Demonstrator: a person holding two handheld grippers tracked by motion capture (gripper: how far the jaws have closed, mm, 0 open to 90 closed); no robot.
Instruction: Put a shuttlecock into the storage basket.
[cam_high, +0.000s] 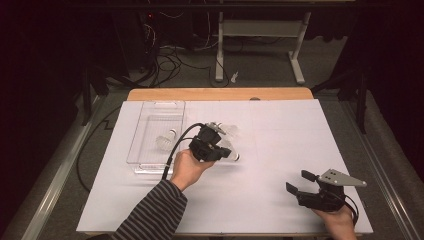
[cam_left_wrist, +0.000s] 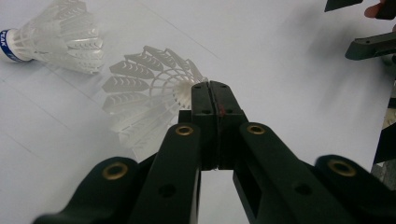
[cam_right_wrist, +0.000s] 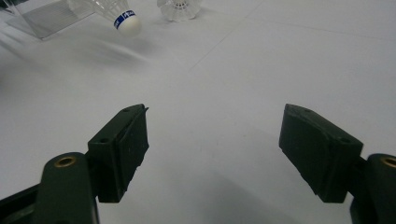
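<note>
White feathers crush easily: the left hand-held gripper (cam_left_wrist: 212, 88), jaws closed, pinches the shuttlecock (cam_left_wrist: 144, 93); lift gently toward the tray (cam_high: 150, 167). Right hand-held gripper (cam_right_wrist: 212, 154) waits open.

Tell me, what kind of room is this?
Probably a lab or workshop bench set up for recording. A table covered in white paper stands in a dark room, loose cables trail over the floor behind it, and a person works shuttlecocks with a hand-held left gripper beside a clear tray.

Shuttlecock (cam_left_wrist: 60, 37), upper left: white feathers, blue band. Bench (cam_high: 280, 145): white sheet, tan edge. Sleeve (cam_high: 155, 212): grey-black stripes. Tray (cam_high: 150, 117): clear.
</note>
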